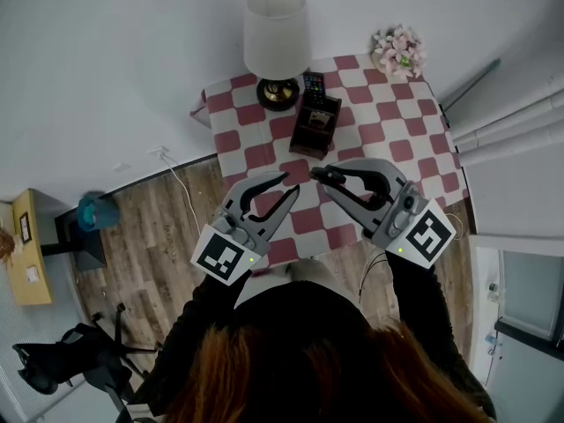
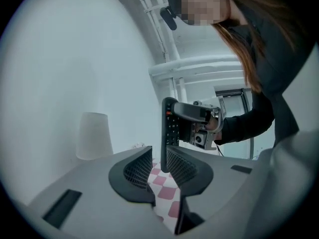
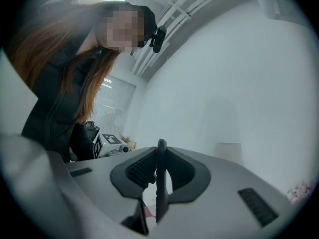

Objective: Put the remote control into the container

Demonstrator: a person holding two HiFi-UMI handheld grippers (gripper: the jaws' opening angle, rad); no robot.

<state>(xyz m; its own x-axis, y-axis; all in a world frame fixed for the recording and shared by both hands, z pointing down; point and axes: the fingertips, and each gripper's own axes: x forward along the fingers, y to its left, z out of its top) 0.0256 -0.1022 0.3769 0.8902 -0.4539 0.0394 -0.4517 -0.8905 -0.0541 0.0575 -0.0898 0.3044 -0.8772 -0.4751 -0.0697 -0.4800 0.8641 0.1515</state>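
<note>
Seen from the head view, a checked bench (image 1: 388, 139) carries a dark container (image 1: 315, 126), with a lamp (image 1: 277, 33) at its 11 o'clock and flowers (image 1: 398, 51) at its 2 o'clock. The left hand-held gripper (image 1: 291, 183) and right hand-held gripper (image 1: 319, 176) hang almost tip to tip at the container's 6 o'clock.

In the left gripper view the jaws stand apart and empty, with the remote control (image 2: 169, 128) upright beyond them at 12 o'clock.

In the right gripper view the jaws are clamped on the remote control, seen edge-on.

Checked cloth tablecloth (image 1: 388, 122); wood-plank floor (image 1: 167, 236); matt black plastic remote control (image 2: 169, 128).
</note>
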